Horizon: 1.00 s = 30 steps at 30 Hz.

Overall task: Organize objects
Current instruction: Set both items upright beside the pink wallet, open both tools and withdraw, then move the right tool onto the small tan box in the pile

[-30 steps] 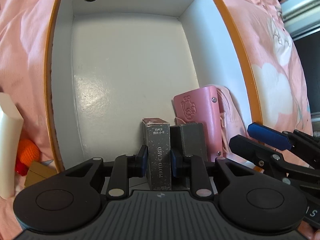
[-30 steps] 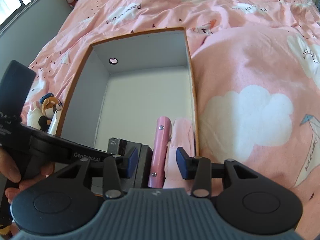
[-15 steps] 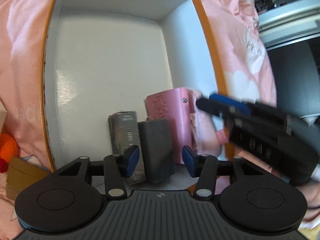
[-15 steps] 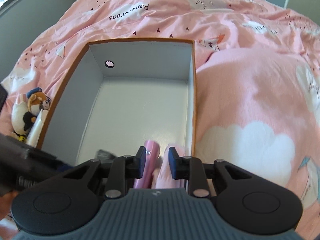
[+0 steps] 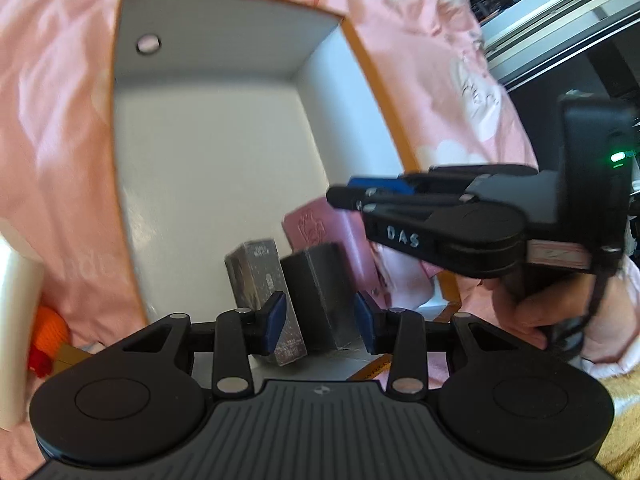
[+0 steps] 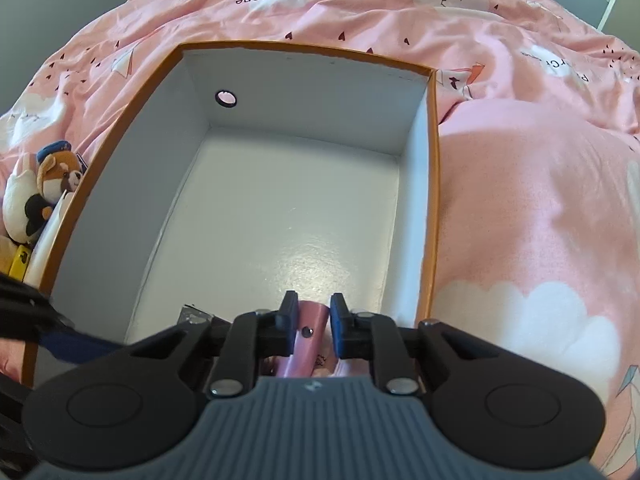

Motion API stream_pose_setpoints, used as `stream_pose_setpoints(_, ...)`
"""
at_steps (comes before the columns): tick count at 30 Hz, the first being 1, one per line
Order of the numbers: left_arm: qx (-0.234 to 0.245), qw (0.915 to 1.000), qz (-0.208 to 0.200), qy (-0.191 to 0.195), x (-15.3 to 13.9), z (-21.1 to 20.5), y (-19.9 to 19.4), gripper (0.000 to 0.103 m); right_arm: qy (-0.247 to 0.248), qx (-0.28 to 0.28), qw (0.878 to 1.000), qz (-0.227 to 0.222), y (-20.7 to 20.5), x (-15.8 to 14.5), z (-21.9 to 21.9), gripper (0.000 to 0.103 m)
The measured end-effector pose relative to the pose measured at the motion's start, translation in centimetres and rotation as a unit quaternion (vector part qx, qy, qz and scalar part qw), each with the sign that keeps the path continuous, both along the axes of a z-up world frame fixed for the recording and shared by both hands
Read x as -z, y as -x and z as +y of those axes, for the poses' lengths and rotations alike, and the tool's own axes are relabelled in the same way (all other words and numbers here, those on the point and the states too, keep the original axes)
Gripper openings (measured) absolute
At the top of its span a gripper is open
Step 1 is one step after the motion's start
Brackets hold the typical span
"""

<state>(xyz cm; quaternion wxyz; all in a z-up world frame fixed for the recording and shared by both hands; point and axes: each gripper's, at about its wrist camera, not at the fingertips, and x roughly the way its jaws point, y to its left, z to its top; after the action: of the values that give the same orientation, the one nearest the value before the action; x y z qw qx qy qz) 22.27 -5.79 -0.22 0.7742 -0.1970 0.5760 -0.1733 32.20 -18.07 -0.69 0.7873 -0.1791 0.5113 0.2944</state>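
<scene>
An orange-rimmed box with a white inside [image 5: 208, 152] [image 6: 280, 216] lies on the pink bed. At its near end stand a speckled photo-card box [image 5: 262, 280], a black box [image 5: 320, 292] and a pink leather case [image 5: 332, 228] [image 6: 310, 340]. My left gripper [image 5: 320, 322] is open and empty, its pads just in front of the two small boxes. My right gripper [image 6: 314, 330] [image 5: 360, 192] is above the pink case, its pads narrowly apart and holding nothing.
A plush bear toy [image 6: 44, 188] and a yellow item [image 6: 18, 264] lie left of the box. A white cylinder [image 5: 12, 320] and an orange object [image 5: 48, 336] sit at the left. Pink bedding [image 6: 520, 208] surrounds the box. Dark furniture [image 5: 580, 40] stands at right.
My left gripper let go of the photo-card box, opened and pulled back. My right gripper narrowed its jaws and rose over the pink case.
</scene>
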Motion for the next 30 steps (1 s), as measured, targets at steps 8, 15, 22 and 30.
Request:
stream_pose_setpoints(8, -0.054, 0.9979, -0.037, 0.0, -1.6, 2.2, 0.8, 0.046, 0.034, -0.016, 0.999, 0.01, 1.2, -0.3, 0.4, 0.016)
stream_pose_setpoints(15, -0.102, 0.9931, -0.058, -0.005, -1.8, 4.3, 2.5, 0.045, 0.027, -0.003, 1.0, -0.011, 1.8, -0.8, 0.5, 0.023)
stream_pose_setpoints(22, -0.142, 0.9863, -0.084, 0.002, -2.6, 7.0, 4.5, 0.043, 0.014, -0.061, 0.997, -0.047, 5.6, -3.7, 2.5, 0.044)
stream_pose_setpoints(30, -0.145, 0.9838, -0.079, -0.07, -2.8, 10.5, 7.8, 0.043, -0.045, -0.101, 0.993, -0.042, 11.2, -4.8, 6.0, 0.044)
